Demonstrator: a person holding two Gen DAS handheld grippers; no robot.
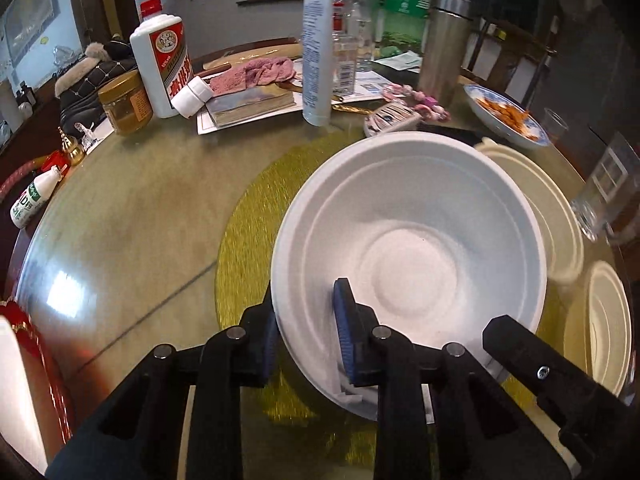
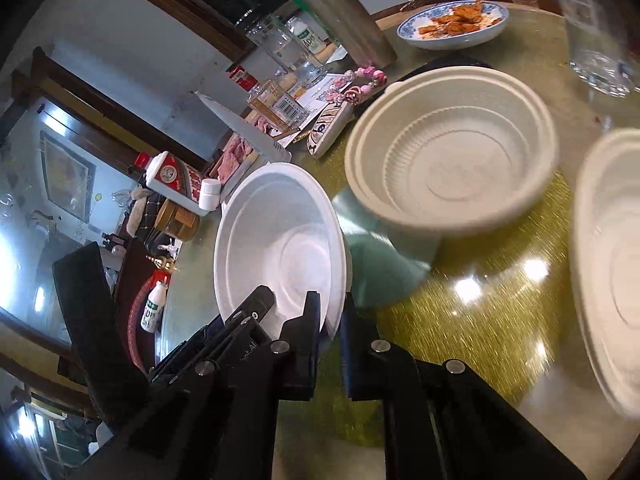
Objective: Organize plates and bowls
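Note:
A white disposable bowl (image 1: 416, 248) is held tilted above the gold round mat (image 1: 256, 208). My left gripper (image 1: 308, 332) is shut on its near rim, one blue pad inside and one outside. My right gripper (image 2: 330, 340) is shut on the same white bowl's (image 2: 276, 236) rim from the other side; part of the right gripper also shows in the left wrist view (image 1: 552, 364). A stack of cream bowls (image 2: 456, 152) sits on the mat behind. Another cream bowl (image 2: 612, 264) lies at the right edge.
A blue-patterned plate with orange food (image 2: 452, 24), a steel flask (image 1: 444, 48), a white liquor bottle (image 1: 162, 56), a tall white tube (image 1: 318, 52), drinking glasses (image 1: 608, 188), a jar (image 1: 124, 104), a pink cloth and papers crowd the table's far side.

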